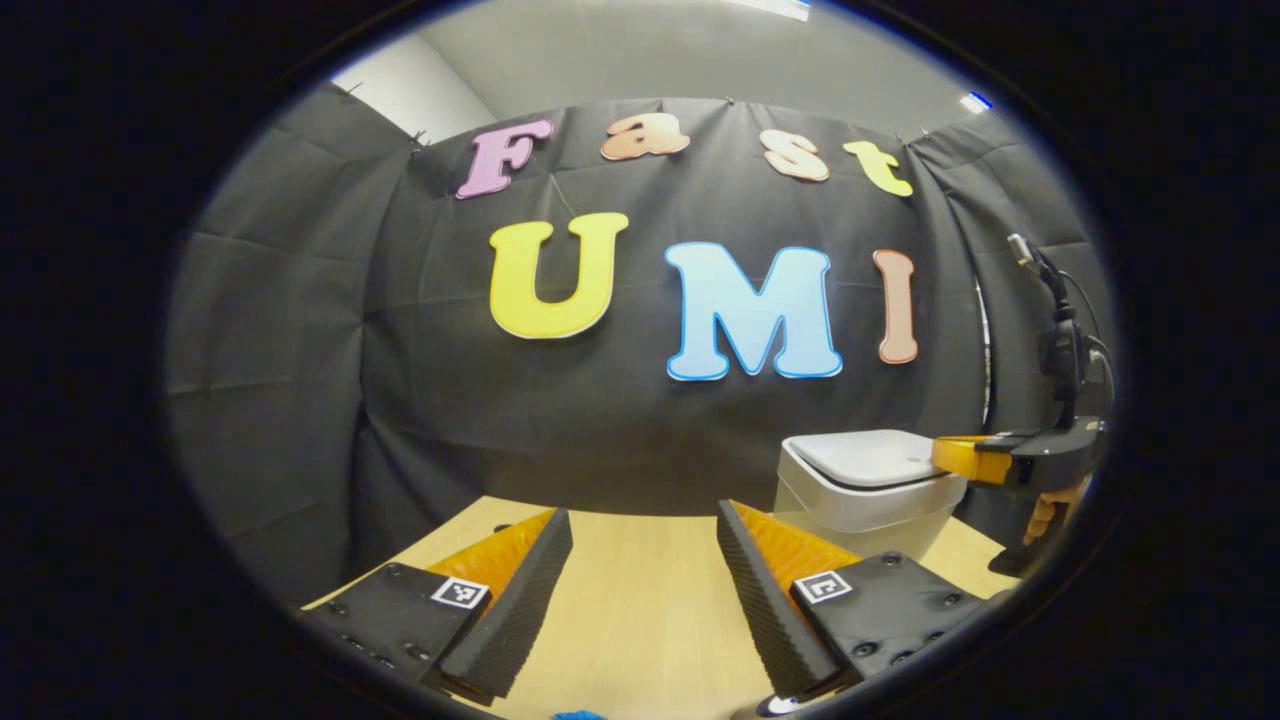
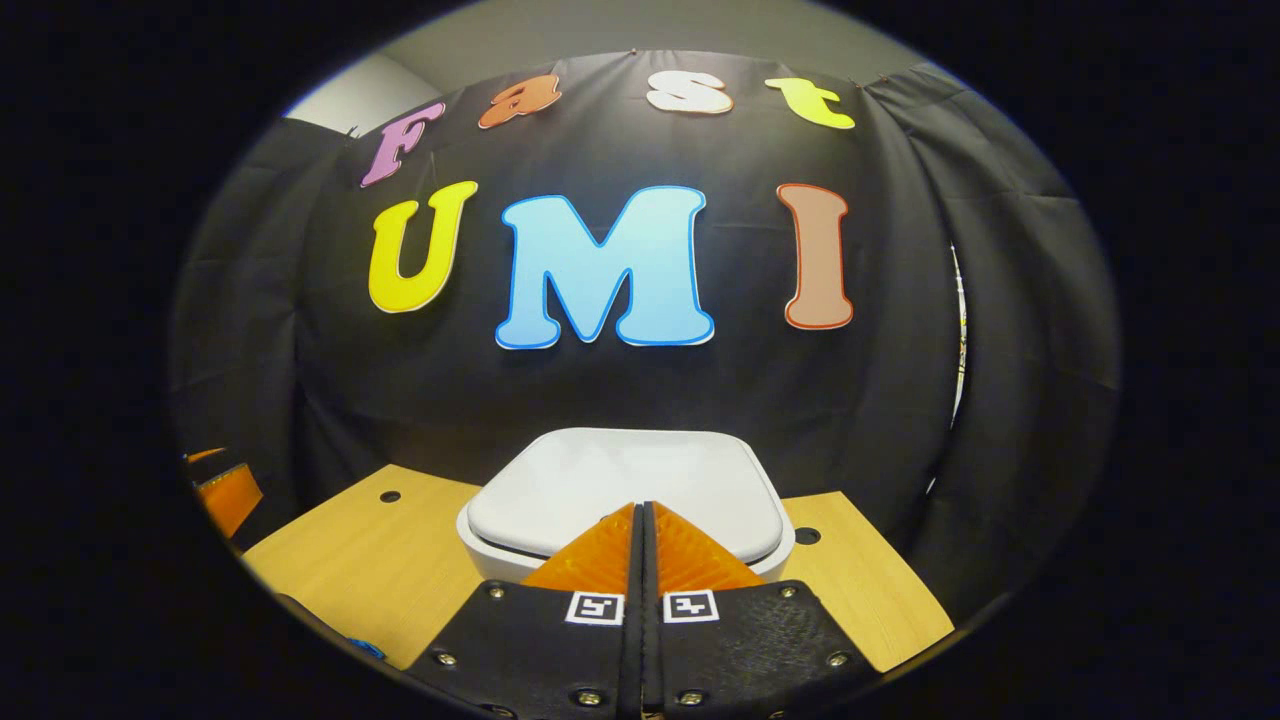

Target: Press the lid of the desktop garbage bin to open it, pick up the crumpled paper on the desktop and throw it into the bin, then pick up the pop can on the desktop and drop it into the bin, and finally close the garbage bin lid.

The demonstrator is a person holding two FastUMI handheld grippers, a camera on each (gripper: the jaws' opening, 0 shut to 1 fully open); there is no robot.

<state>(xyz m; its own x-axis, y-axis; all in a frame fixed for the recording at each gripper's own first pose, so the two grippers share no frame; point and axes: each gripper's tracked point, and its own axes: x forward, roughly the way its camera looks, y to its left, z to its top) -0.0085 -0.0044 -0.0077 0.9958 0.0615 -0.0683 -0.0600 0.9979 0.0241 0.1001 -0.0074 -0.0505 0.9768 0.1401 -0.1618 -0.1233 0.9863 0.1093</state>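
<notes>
The white desktop bin (image 1: pixel 868 492) stands on the wooden table (image 1: pixel 640 600) at the right, with its lid (image 2: pixel 625 475) down. My right gripper (image 2: pixel 640 506) is shut with nothing between its fingers, its tips over the lid's near edge; I cannot tell whether they touch it. In the left gripper view the right gripper (image 1: pixel 962 457) reaches over the lid from the right, held by a hand (image 1: pixel 1048 512). My left gripper (image 1: pixel 642 512) is open and holds nothing, low over the table to the left of the bin. It also appears at the left edge as the left gripper (image 2: pixel 226 494).
The booth's black cloth wall (image 2: pixel 640 390) hangs close behind the bin. The table (image 2: pixel 370 560) has small round holes (image 2: pixel 390 496) on both sides of the bin. A small blue thing (image 1: pixel 578 715) peeks in at the bottom edge.
</notes>
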